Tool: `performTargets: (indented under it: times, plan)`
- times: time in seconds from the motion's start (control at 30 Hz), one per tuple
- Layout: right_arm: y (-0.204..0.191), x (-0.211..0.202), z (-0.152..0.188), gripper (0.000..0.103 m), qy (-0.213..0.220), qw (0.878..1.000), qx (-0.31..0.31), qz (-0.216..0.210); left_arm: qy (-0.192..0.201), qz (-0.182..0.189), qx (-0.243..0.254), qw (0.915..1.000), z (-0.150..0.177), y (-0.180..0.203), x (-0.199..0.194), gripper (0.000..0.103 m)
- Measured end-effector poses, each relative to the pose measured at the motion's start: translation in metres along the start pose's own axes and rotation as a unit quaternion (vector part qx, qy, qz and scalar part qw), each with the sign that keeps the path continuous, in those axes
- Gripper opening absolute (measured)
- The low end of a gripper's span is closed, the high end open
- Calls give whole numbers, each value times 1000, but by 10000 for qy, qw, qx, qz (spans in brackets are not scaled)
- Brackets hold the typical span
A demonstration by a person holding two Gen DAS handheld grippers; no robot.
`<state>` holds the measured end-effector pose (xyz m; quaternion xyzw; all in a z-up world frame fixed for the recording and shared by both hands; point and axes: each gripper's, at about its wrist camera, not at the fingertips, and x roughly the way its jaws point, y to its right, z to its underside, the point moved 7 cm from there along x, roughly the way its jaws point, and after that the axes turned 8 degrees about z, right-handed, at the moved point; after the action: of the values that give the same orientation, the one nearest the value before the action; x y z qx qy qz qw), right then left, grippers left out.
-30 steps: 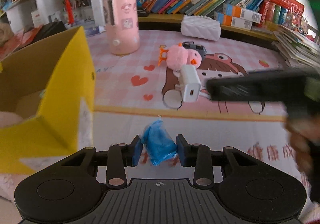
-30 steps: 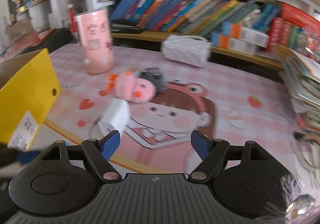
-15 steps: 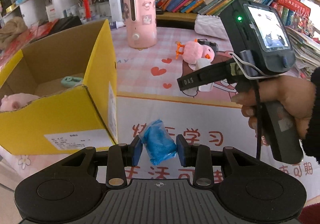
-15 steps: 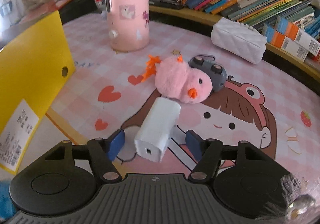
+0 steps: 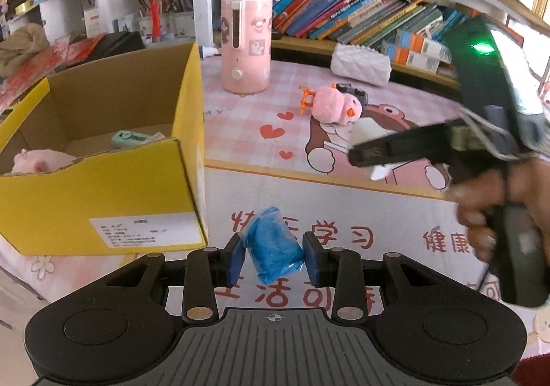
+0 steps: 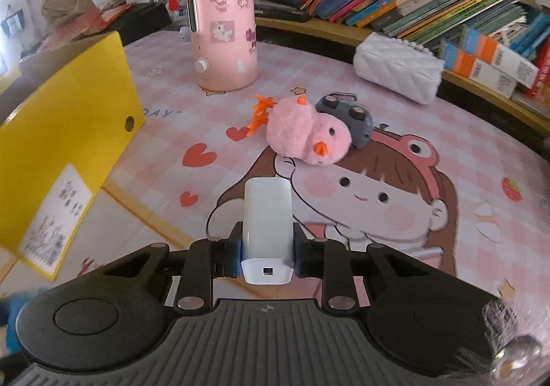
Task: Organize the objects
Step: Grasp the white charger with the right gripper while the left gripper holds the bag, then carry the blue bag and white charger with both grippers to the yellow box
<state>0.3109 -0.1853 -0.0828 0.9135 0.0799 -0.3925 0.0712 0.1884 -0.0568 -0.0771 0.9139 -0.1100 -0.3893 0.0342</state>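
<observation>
1. My left gripper (image 5: 274, 257) holds a crumpled blue plastic bundle (image 5: 274, 246) between its blue pads, raised above the desk mat (image 5: 240, 117) close to its near edge.
2. Just left of that gripper stands the yellow cardboard box (image 5: 103, 186), open at the top, at the left side of the desk. Inside it I see a mint-green item (image 5: 132, 138) and a pale pink soft thing (image 5: 37, 160).
3. My right gripper (image 6: 267, 250) has shut on the white charger (image 6: 267, 224); both pads press its sides, with its port end facing the camera. The charger sits over the cartoon girl printed on the mat, toward the middle of the desk.
4. Just beyond the charger lies a pink plush chick (image 6: 306, 136), touching a small grey gadget (image 6: 350, 117) behind it.
5. A pink cylindrical appliance (image 6: 223, 28) stands upright toward the far edge, and a white quilted pouch (image 6: 398, 71) lies at the far right edge, under the bookshelf.
6. In the left view a hand (image 5: 495, 203) grips the right tool's handle.
</observation>
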Motion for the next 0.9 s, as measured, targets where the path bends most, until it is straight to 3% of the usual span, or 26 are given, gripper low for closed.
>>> performTargets:
  times: [0.43,0.9]
  plan:
    - [-35,-108,56,24,-48,9988,485,-93,296,284,-137,9991,19,-40,-54,34]
    - [-132,-157,106,24,-121,9994,47,-323,384,162,-323,9986,56,-93,-109,34]
